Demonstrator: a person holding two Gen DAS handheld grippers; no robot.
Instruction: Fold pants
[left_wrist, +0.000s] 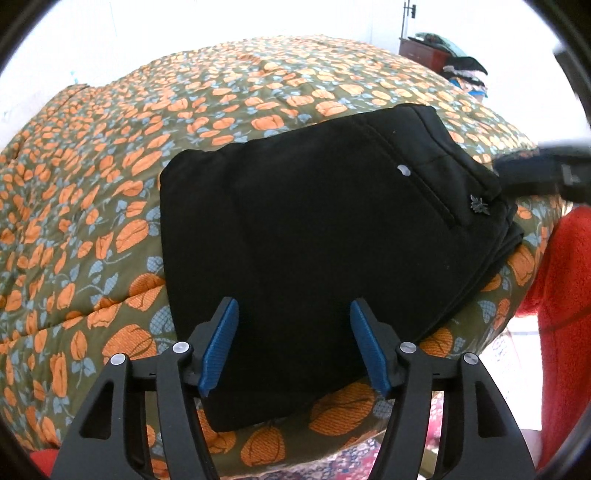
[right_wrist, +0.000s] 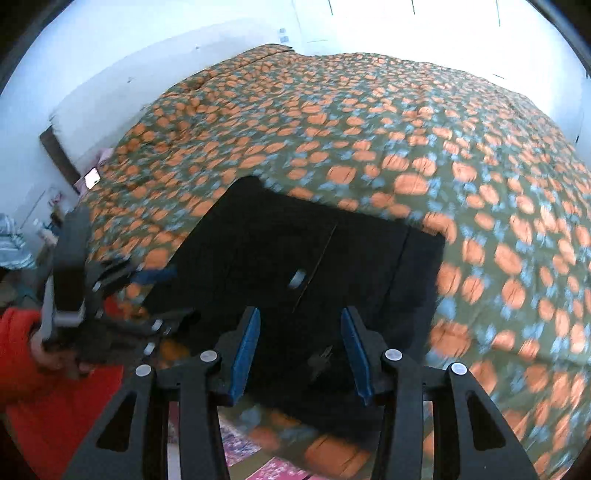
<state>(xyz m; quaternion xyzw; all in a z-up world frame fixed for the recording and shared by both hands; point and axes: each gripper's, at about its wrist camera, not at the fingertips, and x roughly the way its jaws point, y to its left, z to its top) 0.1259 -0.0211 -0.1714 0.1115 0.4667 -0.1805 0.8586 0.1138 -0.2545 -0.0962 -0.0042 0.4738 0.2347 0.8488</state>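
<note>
Fingers on my left gripper (left_wrist: 291, 347) and right gripper (right_wrist: 300, 356) are hanging apart, holding nothing; the soft black pants (left_wrist: 317, 229) are lying folded on the flowery bed (left_wrist: 110, 155), looking nearly done.

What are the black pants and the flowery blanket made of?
The pants look like thick, matte woven or fleecy cloth: soft folded edges, no shine, a small pale button. The blanket looks like padded, quilted cotton-type fabric: puffy, with stitched lines across the orange flower print. Both are guesses from looks alone.
</note>
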